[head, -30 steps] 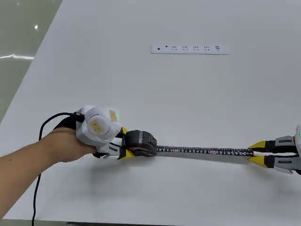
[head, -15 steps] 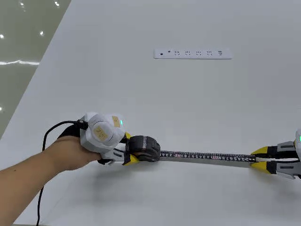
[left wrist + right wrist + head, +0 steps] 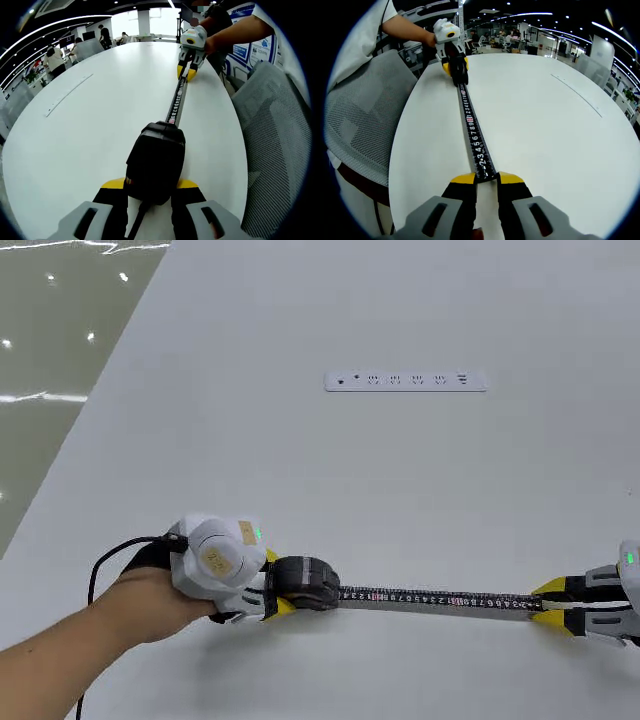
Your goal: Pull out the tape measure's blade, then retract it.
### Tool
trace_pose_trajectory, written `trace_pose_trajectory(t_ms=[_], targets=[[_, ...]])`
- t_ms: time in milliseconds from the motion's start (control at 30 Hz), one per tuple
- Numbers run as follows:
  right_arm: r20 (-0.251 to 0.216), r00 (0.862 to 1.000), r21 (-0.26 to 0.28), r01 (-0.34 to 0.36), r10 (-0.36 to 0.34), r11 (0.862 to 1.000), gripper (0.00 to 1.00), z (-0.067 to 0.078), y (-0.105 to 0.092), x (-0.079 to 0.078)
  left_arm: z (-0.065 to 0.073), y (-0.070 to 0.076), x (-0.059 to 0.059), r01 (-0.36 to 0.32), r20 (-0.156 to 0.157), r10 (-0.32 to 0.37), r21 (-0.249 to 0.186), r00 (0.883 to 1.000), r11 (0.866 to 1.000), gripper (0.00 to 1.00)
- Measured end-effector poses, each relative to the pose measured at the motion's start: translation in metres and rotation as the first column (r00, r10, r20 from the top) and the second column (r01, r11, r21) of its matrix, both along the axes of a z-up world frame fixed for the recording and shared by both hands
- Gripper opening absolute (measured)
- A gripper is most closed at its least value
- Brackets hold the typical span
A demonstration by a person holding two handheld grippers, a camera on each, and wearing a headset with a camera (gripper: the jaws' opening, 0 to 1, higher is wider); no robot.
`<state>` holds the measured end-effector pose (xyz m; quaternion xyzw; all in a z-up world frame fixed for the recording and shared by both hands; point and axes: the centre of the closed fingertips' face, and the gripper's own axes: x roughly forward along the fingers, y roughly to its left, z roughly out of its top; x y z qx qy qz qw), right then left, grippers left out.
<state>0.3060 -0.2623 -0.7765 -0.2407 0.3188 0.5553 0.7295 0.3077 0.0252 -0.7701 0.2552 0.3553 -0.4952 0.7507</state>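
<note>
Black and squat, the tape measure case (image 3: 303, 583) lay near the front edge of the white surface (image 3: 400, 480), clamped between the jaws of the left hand-held gripper (image 3: 276, 583). Its blade (image 3: 440, 598) stretched flat to the right hand-held gripper (image 3: 548, 602), whose yellow tips were pinched on its end. A white power strip (image 3: 405, 381) lay well apart, farther back; a grey mesh chair (image 3: 365, 115) stood beside the surface.

Blk tape measure (image 3: 302, 582), blade (image 3: 435, 597) out straight, numbers up.
</note>
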Motion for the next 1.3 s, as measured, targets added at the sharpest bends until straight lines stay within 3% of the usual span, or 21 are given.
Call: trace_pose_trajectory(t_ms=[167, 733, 900, 933, 1300], targets=[[-0.016, 1.0, 0.003, 0.008, -0.008, 1.0, 0.11, -0.001, 0.001, 0.0, -0.002, 0.0, 0.002, -0.025, 0.029, 0.025, 0.002, 0.999, 1.0, 0.3], [-0.035, 0.999, -0.009, 0.025, -0.025, 1.0, 0.17, -0.002, 0.004, -0.004, -0.003, 0.002, 0.001, -0.029, 0.017, 0.029, 0.003, 0.999, 1.0, 0.31], [-0.039, 0.998, 0.002, 0.039, -0.039, 0.999, 0.21, 0.001, 0.006, -0.004, -0.008, 0.005, -0.004, -0.023, 0.007, 0.023, 0.026, 1.0, 0.999, 0.38], [-0.059, 0.997, 0.026, 0.059, -0.057, 0.998, 0.24, 0.004, 0.007, -0.004, -0.008, 0.006, -0.004, -0.032, 0.004, 0.032, 0.019, 0.999, 0.999, 0.39], [-0.071, 0.993, 0.046, 0.095, -0.092, 0.994, 0.38, 0.009, 0.008, -0.005, -0.007, 0.009, -0.009, -0.043, -0.002, 0.043, 0.006, 0.999, 0.999, 0.46]])
